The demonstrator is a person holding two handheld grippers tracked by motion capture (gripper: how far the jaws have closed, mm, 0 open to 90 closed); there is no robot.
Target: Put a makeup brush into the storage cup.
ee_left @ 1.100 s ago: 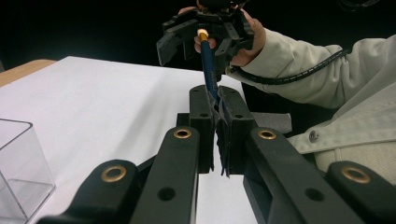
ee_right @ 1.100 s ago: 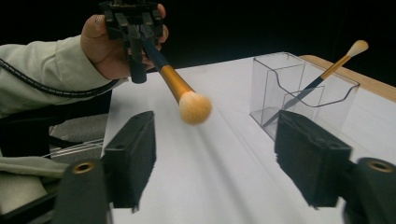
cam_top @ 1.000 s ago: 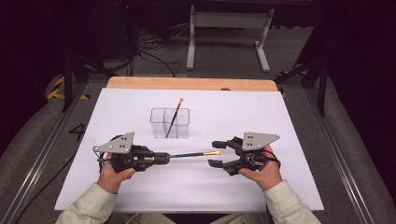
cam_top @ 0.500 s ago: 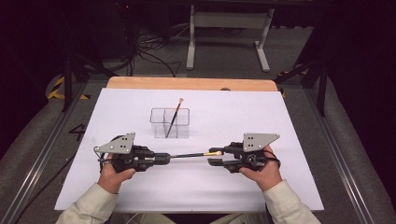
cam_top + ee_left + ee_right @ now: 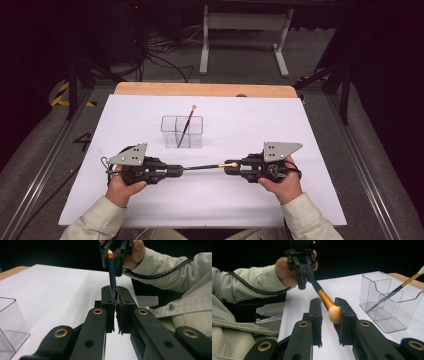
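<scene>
Both grippers are working near the front edge of the white sheet (image 5: 310,130), with bare sheet lying open on either side and toward the clear holder (image 5: 182,132) behind them. A second brush (image 5: 187,126) is leaning in that holder.

The left gripper (image 5: 183,171) is clamping the dark handle of the brush (image 5: 207,167), holding it level above the sheet. The right gripper (image 5: 227,165) has just been closing; its jaws are standing narrow around the pale bristle tip (image 5: 334,314), one pad touching it, a gap showing at the other.
</scene>
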